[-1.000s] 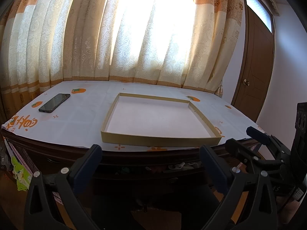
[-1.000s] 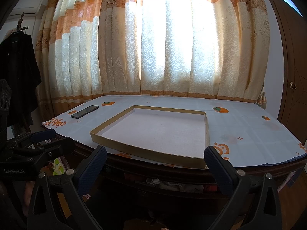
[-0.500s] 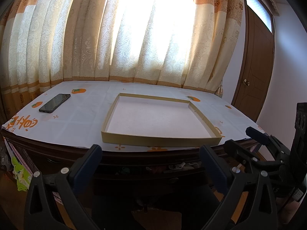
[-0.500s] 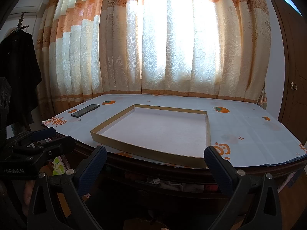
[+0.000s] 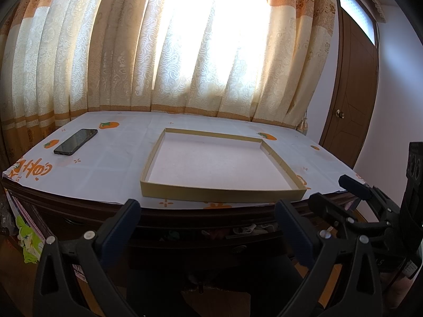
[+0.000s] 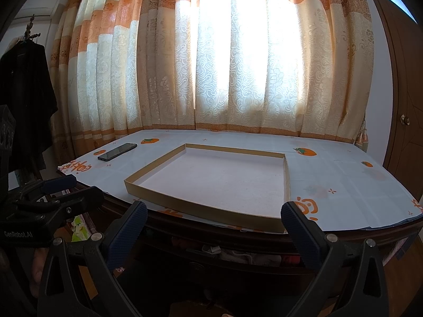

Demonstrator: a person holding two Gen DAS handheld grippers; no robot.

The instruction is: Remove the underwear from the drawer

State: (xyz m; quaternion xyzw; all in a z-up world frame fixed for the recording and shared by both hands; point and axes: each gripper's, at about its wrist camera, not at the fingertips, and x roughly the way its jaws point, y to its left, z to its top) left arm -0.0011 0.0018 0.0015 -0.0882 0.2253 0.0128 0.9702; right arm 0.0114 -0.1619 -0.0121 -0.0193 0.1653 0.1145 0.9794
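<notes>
Both claws are hanging wide open and holding nothing: the left gripper (image 5: 206, 227) and the right gripper (image 6: 214, 227). The dark wooden drawer (image 6: 238, 257) is lying ajar at lower centre, its long axis running left-right, with pale crumpled underwear (image 6: 232, 255) showing inside, its count unclear; neither gripper is clearly nearer

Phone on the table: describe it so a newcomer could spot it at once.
Start at the table with the white persimmon-print cloth, before the curtains. Left of the shallow cardboard tray, near the far left corner, lies the phone: the only dark, flat slab on the cloth.
</notes>
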